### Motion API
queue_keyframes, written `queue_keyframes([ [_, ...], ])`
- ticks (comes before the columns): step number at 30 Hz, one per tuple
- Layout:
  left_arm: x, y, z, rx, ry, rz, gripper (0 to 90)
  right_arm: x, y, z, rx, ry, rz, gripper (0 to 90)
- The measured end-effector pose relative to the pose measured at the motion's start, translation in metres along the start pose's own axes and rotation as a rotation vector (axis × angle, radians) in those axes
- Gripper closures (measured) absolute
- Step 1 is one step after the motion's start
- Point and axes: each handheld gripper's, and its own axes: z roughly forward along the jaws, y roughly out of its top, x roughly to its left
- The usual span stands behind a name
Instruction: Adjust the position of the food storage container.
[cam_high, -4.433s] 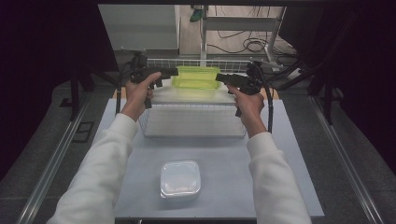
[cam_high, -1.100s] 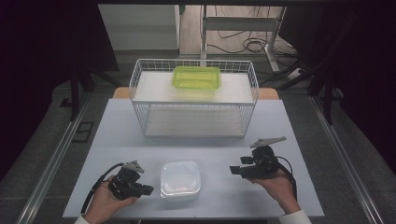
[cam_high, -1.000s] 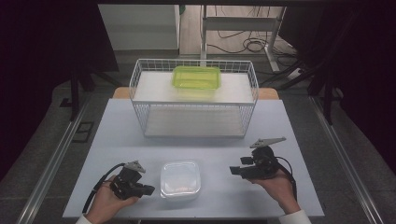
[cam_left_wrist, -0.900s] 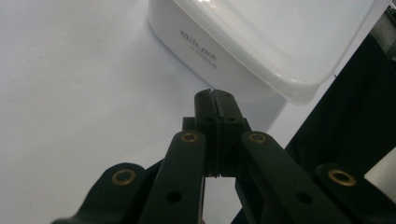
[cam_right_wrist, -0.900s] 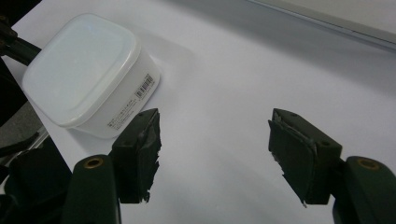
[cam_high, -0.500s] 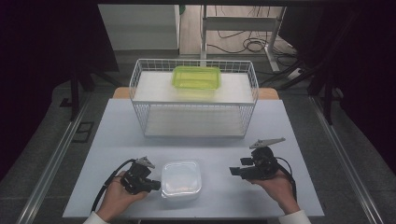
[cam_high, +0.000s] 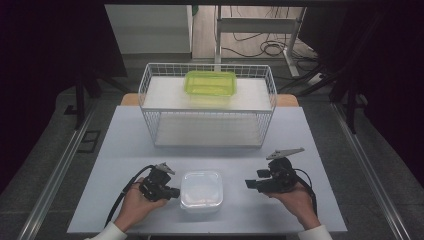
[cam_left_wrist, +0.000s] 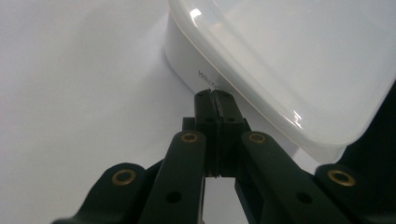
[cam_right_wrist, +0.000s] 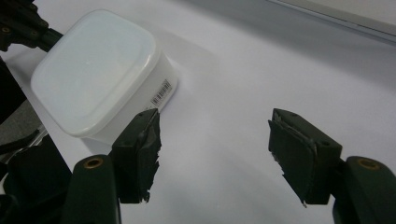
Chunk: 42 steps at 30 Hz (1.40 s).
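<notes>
A white lidded plastic container (cam_high: 201, 189) stands near the table's front edge, between the two hands. My left gripper (cam_high: 176, 192) is shut, with nothing in it, and its tips reach the container's left side. In the left gripper view the closed jaws point at the container (cam_left_wrist: 280, 60), just under its lid rim. My right gripper (cam_high: 248, 184) is open and held level to the right of the container, a short way off. The right gripper view has the container (cam_right_wrist: 95, 70) at upper left, beyond the wide-apart jaws.
A white wire basket (cam_high: 207, 107) stands at the back of the table, with a green container (cam_high: 210, 82) on its upper level. The pale table (cam_high: 125, 145) has free room between the basket and the hands. Cables trail from both grippers.
My left gripper has moved right along the table's front until its tips reach the white container. The right gripper has stayed where it was. Earlier both hands were up at the basket.
</notes>
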Motion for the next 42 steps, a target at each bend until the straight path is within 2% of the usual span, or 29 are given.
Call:
queue_keyframes([
  [7, -0.002, 0.012, 0.007, 0.002, -0.013, -0.001, 90.0, 0.000, 0.000, -0.001, 0.000, 0.001, 0.000, 34.1],
  [22, -0.006, 0.013, 0.008, -0.007, -0.035, 0.002, 90.0, 0.000, -0.001, 0.000, -0.002, -0.006, 0.003, 33.5],
  [27, -0.003, 0.011, 0.000, -0.041, -0.031, -0.007, 90.0, -0.001, -0.001, -0.001, -0.016, -0.012, 0.013, 30.9],
  [30, 0.000, 0.008, -0.008, -0.085, -0.032, -0.029, 89.5, -0.003, -0.001, -0.004, -0.042, 0.002, 0.039, 29.0],
  [35, 0.003, 0.000, -0.020, -0.150, -0.034, -0.077, 69.0, -0.004, -0.005, -0.006, -0.078, 0.057, 0.101, 26.4],
  [36, 0.003, -0.001, -0.022, -0.156, -0.044, -0.087, 63.0, -0.003, -0.007, -0.006, -0.080, 0.055, 0.104, 25.8],
  [40, 0.005, -0.006, -0.027, -0.195, -0.117, -0.169, 41.3, 0.001, -0.010, -0.004, -0.083, 0.062, 0.109, 25.0],
  [42, 0.006, -0.007, -0.028, -0.209, -0.143, -0.194, 36.9, 0.004, -0.011, -0.003, -0.085, 0.070, 0.108, 25.0],
])
